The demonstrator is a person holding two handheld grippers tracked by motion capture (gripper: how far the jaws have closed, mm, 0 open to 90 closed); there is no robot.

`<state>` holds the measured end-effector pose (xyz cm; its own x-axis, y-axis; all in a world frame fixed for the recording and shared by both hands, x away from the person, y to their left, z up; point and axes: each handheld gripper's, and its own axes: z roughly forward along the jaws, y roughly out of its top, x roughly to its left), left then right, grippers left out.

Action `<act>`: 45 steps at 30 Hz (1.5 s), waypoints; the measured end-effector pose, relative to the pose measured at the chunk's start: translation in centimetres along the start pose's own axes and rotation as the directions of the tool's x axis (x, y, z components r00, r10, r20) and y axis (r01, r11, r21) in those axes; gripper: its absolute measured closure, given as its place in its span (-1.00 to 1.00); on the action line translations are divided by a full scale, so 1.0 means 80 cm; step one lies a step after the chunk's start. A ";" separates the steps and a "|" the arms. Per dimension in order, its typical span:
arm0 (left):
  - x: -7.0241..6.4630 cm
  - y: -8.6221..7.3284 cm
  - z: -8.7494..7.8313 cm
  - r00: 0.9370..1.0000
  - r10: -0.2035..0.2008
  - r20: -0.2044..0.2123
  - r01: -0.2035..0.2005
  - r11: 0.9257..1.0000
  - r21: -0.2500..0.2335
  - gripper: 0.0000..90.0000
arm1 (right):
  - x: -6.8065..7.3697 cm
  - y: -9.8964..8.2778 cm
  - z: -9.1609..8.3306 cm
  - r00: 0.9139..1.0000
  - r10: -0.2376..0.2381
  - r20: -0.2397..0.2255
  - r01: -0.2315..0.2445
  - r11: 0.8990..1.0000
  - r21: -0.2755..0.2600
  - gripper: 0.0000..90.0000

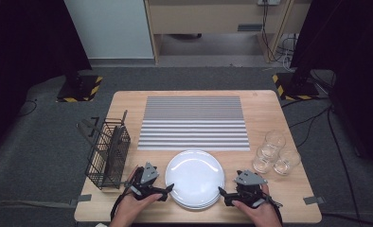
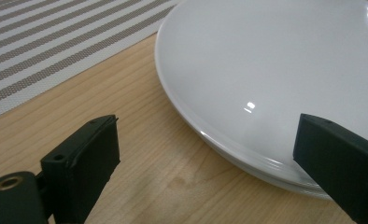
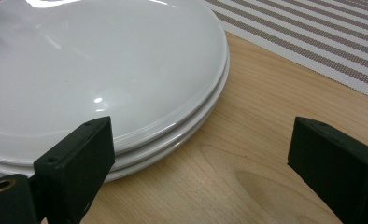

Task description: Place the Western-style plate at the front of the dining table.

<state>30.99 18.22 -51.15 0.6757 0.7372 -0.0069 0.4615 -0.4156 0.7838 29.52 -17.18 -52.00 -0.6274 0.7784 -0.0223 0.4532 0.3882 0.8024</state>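
A stack of white plates [image 1: 194, 177] sits near the table's front edge, just below a grey striped placemat [image 1: 194, 123]. My left gripper [image 1: 168, 189] is open at the stack's left rim. In the left gripper view the left gripper [image 2: 210, 154] straddles the edge of the plates [image 2: 275, 70], one jaw over bare wood and the other over the plate. My right gripper [image 1: 221, 191] is open at the right rim. The right gripper [image 3: 205, 149] has its left jaw in front of the three-plate stack [image 3: 102, 70] and its right jaw over the table.
A black wire basket [image 1: 108, 153] holding cutlery stands at the table's left edge. Three clear glasses [image 1: 274, 153] cluster at the right. The placemat [image 2: 56, 42] [image 3: 313, 32] lies just beyond the plates. Black stands and cables are on the floor behind the table.
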 end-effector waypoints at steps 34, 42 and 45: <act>0.016 -0.012 -0.012 0.998 -0.036 -0.057 0.038 0.998 0.040 -0.86 | 0.001 0.004 0.011 1.000 0.011 0.012 -0.011 1.000 -0.001 -0.86; 0.015 -0.008 -0.007 0.998 -0.030 -0.056 0.031 0.999 0.021 -0.86 | -0.002 0.003 0.011 0.999 0.019 0.030 -0.019 1.000 -0.006 -0.86; 0.015 -0.007 -0.006 0.998 -0.029 -0.055 0.031 0.999 0.020 -0.86 | -0.003 0.003 0.011 0.999 0.021 0.031 -0.021 1.000 -0.004 -0.86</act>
<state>31.25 19.64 -51.32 0.6295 0.7770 0.0039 0.4936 -0.4038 0.7703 30.29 -16.84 -52.31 -0.5976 0.8014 -0.0242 0.4634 0.3699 0.8053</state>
